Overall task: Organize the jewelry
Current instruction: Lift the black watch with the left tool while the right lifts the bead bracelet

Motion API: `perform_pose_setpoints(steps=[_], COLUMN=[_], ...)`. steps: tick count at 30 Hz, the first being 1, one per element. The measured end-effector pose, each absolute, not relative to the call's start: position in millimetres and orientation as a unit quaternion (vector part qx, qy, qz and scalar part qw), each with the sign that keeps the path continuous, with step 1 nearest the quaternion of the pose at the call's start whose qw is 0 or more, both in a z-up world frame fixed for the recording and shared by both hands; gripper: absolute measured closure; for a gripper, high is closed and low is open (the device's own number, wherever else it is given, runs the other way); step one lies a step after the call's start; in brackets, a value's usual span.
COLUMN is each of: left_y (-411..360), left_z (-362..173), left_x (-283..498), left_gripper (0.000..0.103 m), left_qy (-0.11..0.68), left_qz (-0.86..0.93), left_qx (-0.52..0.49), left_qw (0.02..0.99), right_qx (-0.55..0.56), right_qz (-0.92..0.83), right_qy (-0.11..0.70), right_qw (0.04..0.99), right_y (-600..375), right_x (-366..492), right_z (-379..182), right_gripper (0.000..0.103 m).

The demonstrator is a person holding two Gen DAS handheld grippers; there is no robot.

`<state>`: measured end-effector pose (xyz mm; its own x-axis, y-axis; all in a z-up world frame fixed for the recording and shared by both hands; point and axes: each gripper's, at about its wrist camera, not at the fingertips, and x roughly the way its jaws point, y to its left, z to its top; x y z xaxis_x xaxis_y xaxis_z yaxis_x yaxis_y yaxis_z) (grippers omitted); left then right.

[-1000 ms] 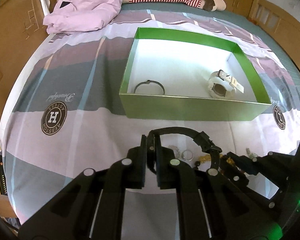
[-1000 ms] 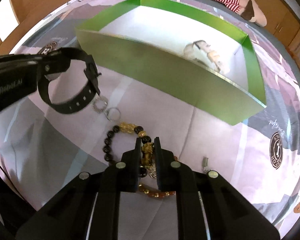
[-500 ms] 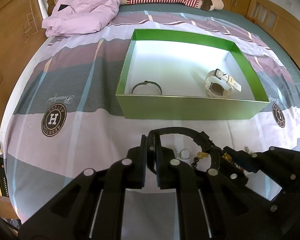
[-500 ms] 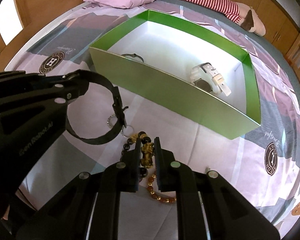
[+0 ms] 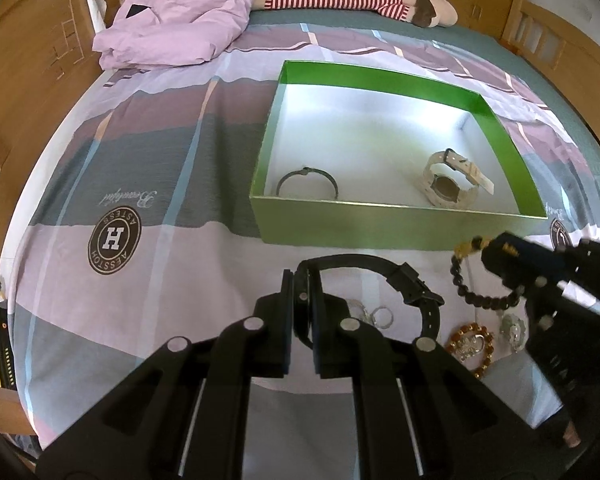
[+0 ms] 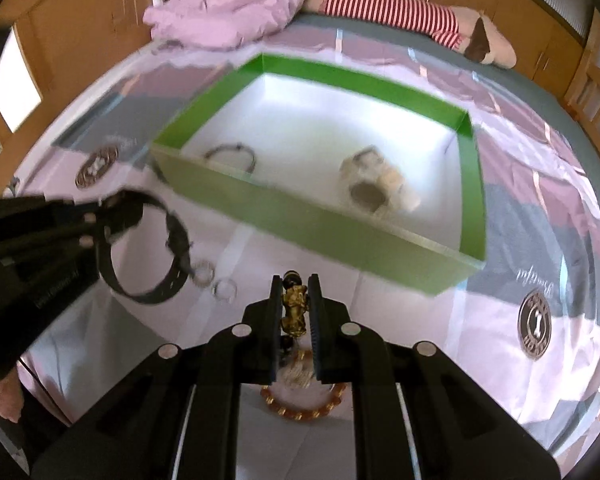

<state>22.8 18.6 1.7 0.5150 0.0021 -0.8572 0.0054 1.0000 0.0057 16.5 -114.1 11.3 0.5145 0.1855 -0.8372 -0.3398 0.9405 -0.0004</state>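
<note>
The right gripper [image 6: 296,308] is lifting: its jaws are closed almost fully on the gold charm of the dark bead bracelet [image 5: 470,280], which has come up off the bed [image 5: 180,264] since a second ago and is now hanging in the air, its dark beads looping below the jaws in the left wrist view. The left gripper [image 5: 302,312] is staying put, its jaws nearly shut on the black watch [image 5: 384,276], whose strap is arcing out toward 2 o'clock from the jaws.

The green box [image 5: 380,224] is sitting on the bed at about 12 o'clock from both grippers, already holding a thin dark bangle [image 5: 306,178] at its near left and a white watch [image 5: 446,184] at its near right. Left on the bed are two small silver rings [image 5: 374,314], an amber bead bracelet [image 5: 470,346] and a pale pendant [image 5: 512,326], lying near 3 o'clock of the left gripper.

With both pieces now gripped and the bracelet clear of the bed, the carry toward the box looks ready to begin; the dangling beads could snag on the near wall.
</note>
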Motion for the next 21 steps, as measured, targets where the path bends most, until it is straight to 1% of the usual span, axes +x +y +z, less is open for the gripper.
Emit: perform_pose_setpoints(steps=[6,10,13,21], left_y=[16,12,10,12], left_z=[1,-1,0,8], left_x=[22,20,19,14], left_gripper=[0.096,0.096,0.096,0.096], left_qy=[0.489,0.484,0.478,0.456], left_qz=[-0.010,-0.009,-0.007,0.003], left_qx=[0.008,0.009,0.010,0.009], left_qw=[0.872,0.875,0.878,0.890], right_qx=[-0.084,-0.044,-0.035,-0.023], right_qz=[0.186,0.198,0.192,0.207], right_qy=[0.447,0.443,0.461,0.438], right_qw=[0.871,0.873,0.866,0.874], right_y=[-118,-134,-142,-150], right_x=[25,24,24,12], right_z=[18,4,-8,11], right_gripper=[0.091,0.091,0.091,0.091])
